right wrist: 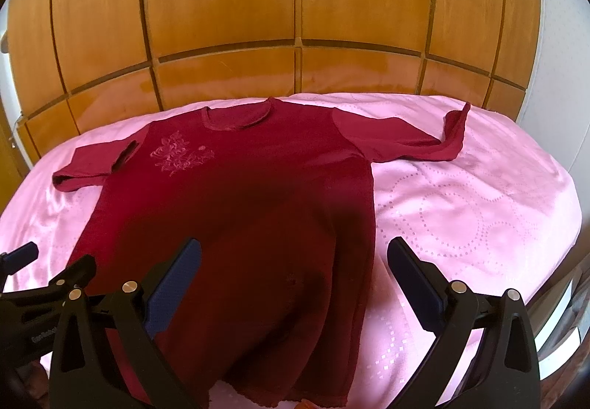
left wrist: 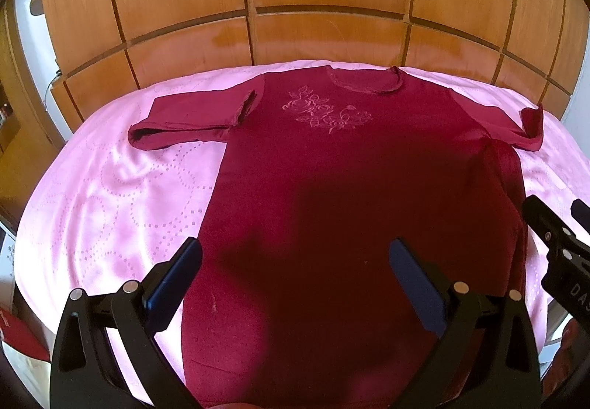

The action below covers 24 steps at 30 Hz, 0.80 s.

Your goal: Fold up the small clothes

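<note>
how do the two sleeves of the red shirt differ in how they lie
The left sleeve lies flat on the pink bedspread, while the right sleeve has its cuff end curled upward. The left sleeve shows a raised fold of cloth where it meets the body; the right sleeve runs smoothly from the shoulder. Both are the same dark red, spread outward from the shirt.

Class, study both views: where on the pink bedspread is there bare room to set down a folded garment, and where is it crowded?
Bare pink bedspread lies right of the maroon shirt, below its right sleeve. A second patch lies left of the shirt, below the left sleeve. The middle is crowded: the shirt covers it from the wooden headboard to the near edge.
</note>
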Tool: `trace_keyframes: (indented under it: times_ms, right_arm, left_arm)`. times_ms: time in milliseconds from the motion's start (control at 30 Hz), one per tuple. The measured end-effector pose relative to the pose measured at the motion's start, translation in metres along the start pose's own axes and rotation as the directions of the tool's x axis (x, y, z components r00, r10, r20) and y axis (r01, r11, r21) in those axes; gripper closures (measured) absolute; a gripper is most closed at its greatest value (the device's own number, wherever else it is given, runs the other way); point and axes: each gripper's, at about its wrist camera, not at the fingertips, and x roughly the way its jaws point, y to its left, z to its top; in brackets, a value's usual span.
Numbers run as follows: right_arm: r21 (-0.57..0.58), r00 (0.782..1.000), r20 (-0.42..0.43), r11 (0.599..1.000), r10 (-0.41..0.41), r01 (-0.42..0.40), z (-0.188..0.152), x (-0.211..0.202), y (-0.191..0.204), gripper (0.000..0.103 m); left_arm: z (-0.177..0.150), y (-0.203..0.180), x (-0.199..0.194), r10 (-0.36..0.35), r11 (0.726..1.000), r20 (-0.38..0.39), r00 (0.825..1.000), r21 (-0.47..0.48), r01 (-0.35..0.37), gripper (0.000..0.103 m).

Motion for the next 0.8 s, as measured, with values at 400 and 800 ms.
trace_keyframes:
  times_ms: [400,800]
  right_arm:
    - [-0.001,1.000,0.001,1.000,-0.001,0.001,-0.001,0.000,-0.002,0.003]
    - [0.109,0.984,0.130,0.985,0.119,-0.134,0.009,-0.014,-0.033,0.003]
  left_arm:
    - [-0.002,0.001,0.001,-0.009,1.000,0.000,1.000,-0.001,0.009,0.002]
    - [0.003,0.034,0.009,-0.236,0.964,-0.002,0.972,-0.131,0.233,0.002]
